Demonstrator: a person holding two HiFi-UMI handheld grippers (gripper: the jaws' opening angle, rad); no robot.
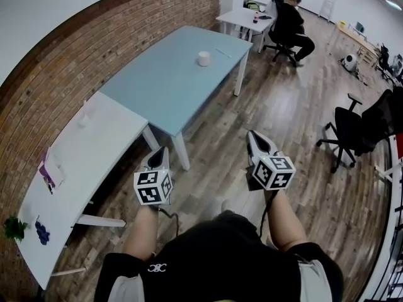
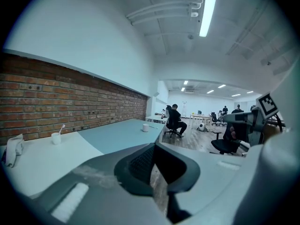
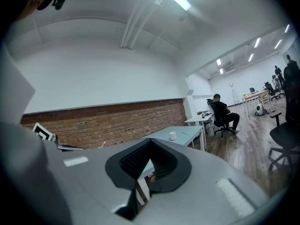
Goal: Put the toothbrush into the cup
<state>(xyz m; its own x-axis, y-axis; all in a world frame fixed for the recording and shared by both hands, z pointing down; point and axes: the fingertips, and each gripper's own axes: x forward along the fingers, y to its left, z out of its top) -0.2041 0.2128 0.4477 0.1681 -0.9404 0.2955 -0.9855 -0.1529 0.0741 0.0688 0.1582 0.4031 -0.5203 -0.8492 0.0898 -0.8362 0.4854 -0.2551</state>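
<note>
- Left gripper [image 1: 162, 151]: jaws closed tip to tip with nothing between them. It is held in the air over the floor [image 1: 283, 106], just off the near corner of the blue table [image 1: 164, 87], and touches nothing.
- Right gripper [image 1: 255, 136]: jaws also pressed together and empty. It is held in the air over the floor, farther out from the blue table's long side than the left gripper, with a clear gap between the two.
- Cup [image 1: 203, 58]: white and upright on the blue table, toward its far end, well apart from both grippers. Its inside is too small to make out.
- Toothbrush [image 1: 223, 52]: thin and pale, lying flat on the blue table near the cup, on the side toward the table's far corner. It is outside the cup and not touching it.
- Second cup [image 1: 84, 119]: small and white, on the white table [image 1: 82, 168] next to the blue table's near end, close to the brick wall [image 1: 94, 49]. A brush [image 2: 62, 128] stands in it, leaning.
- A person [image 1: 289, 21] sits on an office chair at a small desk beyond the blue table's far end.
</note>
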